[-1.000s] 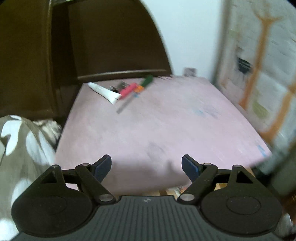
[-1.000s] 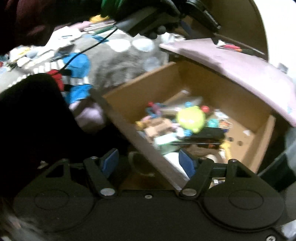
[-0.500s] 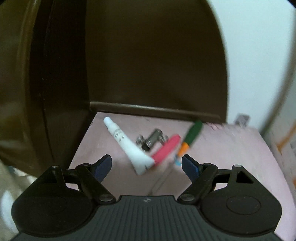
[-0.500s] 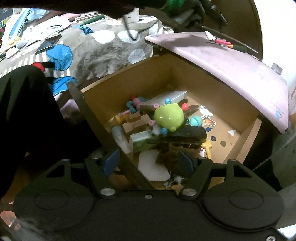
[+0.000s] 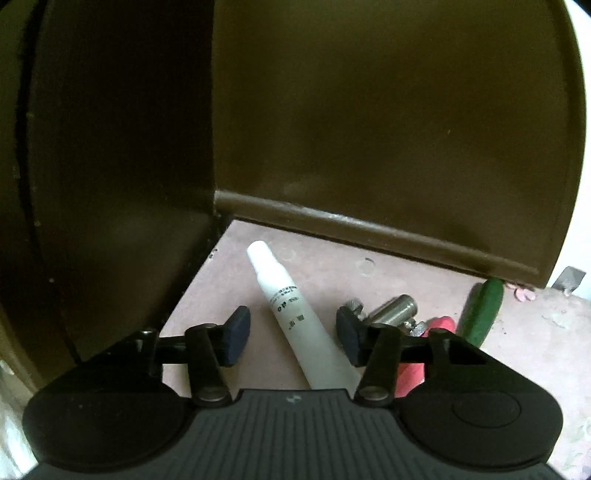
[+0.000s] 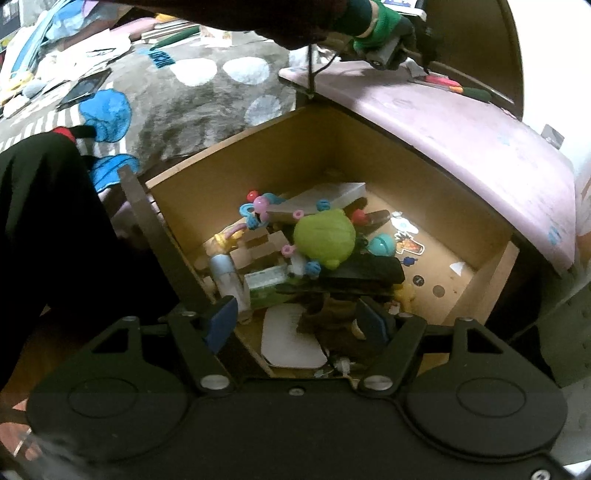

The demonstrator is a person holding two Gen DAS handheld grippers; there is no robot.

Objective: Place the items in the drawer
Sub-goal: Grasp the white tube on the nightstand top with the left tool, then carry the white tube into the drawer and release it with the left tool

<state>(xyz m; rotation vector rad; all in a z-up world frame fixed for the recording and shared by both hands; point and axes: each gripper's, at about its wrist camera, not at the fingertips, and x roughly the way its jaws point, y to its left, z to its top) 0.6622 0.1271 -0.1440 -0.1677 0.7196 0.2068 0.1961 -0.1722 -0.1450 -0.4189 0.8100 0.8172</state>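
Left wrist view: left gripper (image 5: 293, 334) low over the pink bench (image 5: 528, 343), fingers (image 5: 236, 334) just narrowed from a wider spread, white tube (image 5: 295, 314) lying between them. Pads not pressing on it: a strip of bench visible on the left side of the tube, right pad close beside it, touching or not cannot be told. Tube slanted, cap end pointing away toward the back corner. Just right of it a small metal fitting (image 5: 393, 308), then a red handle (image 5: 437, 325) partly hidden behind the right finger, then a green handle (image 5: 482, 312). Behind all of these, a dark brown headboard-like panel (image 5: 369, 129) rising from the back edge of the bench, another dark panel at the left.

Right wrist view: right gripper (image 6: 295, 319) held over the open drawer (image 6: 295, 147), fingers (image 6: 219, 321) spread wide, gripping nothing. Drawer of pale wood pulled out from under the bench top, crowded inside: a lime-green round toy (image 6: 325, 238), coloured beads, small wooden blocks, a black flat object (image 6: 364, 271), a white card (image 6: 290, 336), stickers on the bare floor of the drawer. Far up in this view, a gloved hand (image 6: 373, 26) holding the left gripper above the bench. Beyond the drawer, a grey bed blanket (image 6: 184, 92) with white and blue spots, papers strewn on it.
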